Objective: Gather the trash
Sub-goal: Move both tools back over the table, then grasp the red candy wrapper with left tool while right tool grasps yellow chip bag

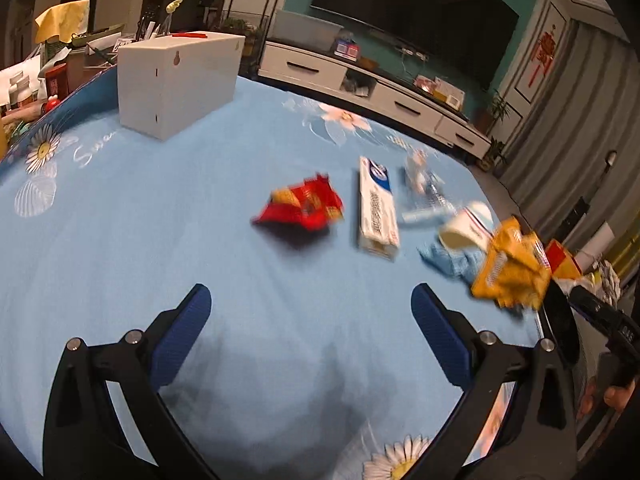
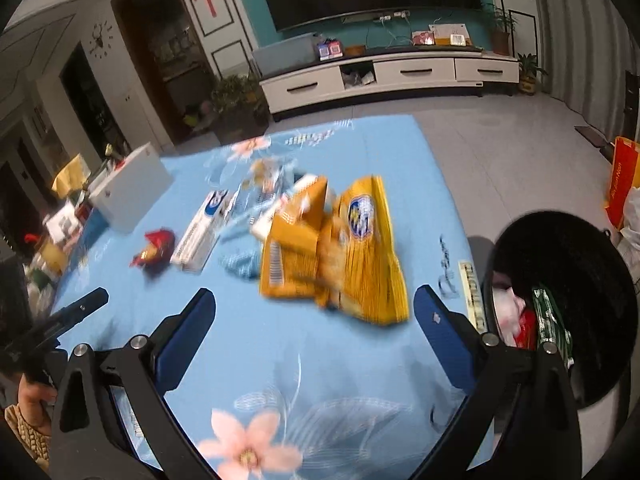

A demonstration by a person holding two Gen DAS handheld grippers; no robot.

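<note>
My right gripper [image 2: 316, 320] is open above the blue floral tablecloth [image 2: 304, 364]. A crumpled yellow snack bag [image 2: 332, 248] lies just beyond its fingertips, blurred and untouched. A black trash bin [image 2: 516, 240] stands at the table's right edge and holds white, red and green trash. My left gripper [image 1: 312, 312] is open over bare cloth with nothing between its fingers. Ahead of it lie a red snack wrapper [image 1: 302, 206], a white toothpaste box [image 1: 376, 208], a clear plastic pack [image 1: 424, 188], a tipped paper cup [image 1: 468, 226], a crumpled blue piece [image 1: 452, 258] and the yellow snack bag [image 1: 510, 268].
A white box [image 1: 176, 80] stands at the table's far left, with cluttered items behind it. A TV cabinet [image 2: 392, 72] lines the far wall. A hand [image 2: 28, 404] holds the left gripper's handle at the right wrist view's left edge. An orange bag [image 2: 622, 180] sits on the floor to the right.
</note>
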